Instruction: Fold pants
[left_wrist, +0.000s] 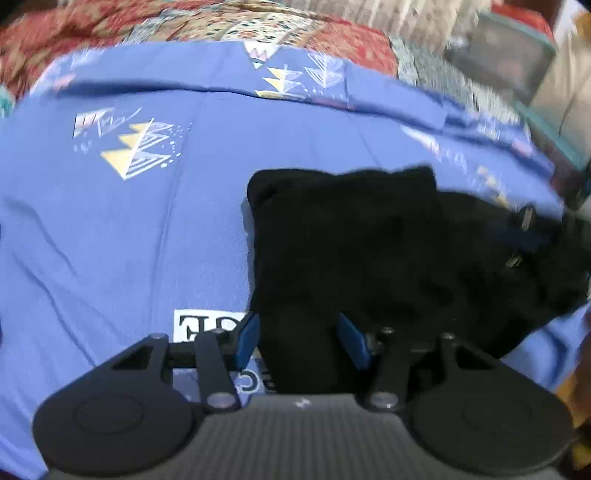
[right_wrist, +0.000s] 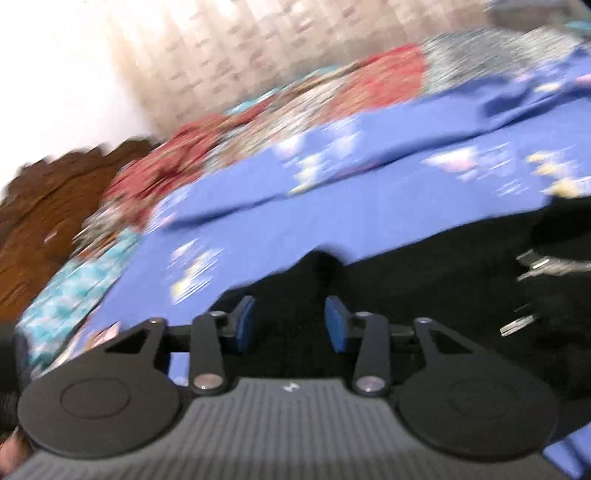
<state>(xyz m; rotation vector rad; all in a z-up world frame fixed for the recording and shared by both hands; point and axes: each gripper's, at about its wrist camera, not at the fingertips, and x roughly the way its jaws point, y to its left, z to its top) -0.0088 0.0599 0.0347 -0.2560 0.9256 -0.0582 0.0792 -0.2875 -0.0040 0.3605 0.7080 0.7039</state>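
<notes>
Black pants (left_wrist: 369, 251) lie folded in a thick bundle on a blue bedsheet (left_wrist: 129, 240) with yellow and white triangle prints. My left gripper (left_wrist: 301, 341) is open, its blue pads on either side of the bundle's near edge, with nothing clamped. In the right wrist view the pants (right_wrist: 424, 288) fill the lower right. My right gripper (right_wrist: 290, 325) is open just over the black cloth. The other gripper (right_wrist: 532, 291) shows at the right edge of that view, and the right gripper (left_wrist: 524, 236) appears dimly at the right in the left wrist view. The right wrist view is blurred.
A red and multicoloured patterned quilt (left_wrist: 184, 22) lies beyond the sheet. A brown wooden headboard (right_wrist: 44, 206) and a pale curtain (right_wrist: 240, 55) stand at the bed's far side. A white printed label (left_wrist: 207, 325) lies on the sheet by my left gripper.
</notes>
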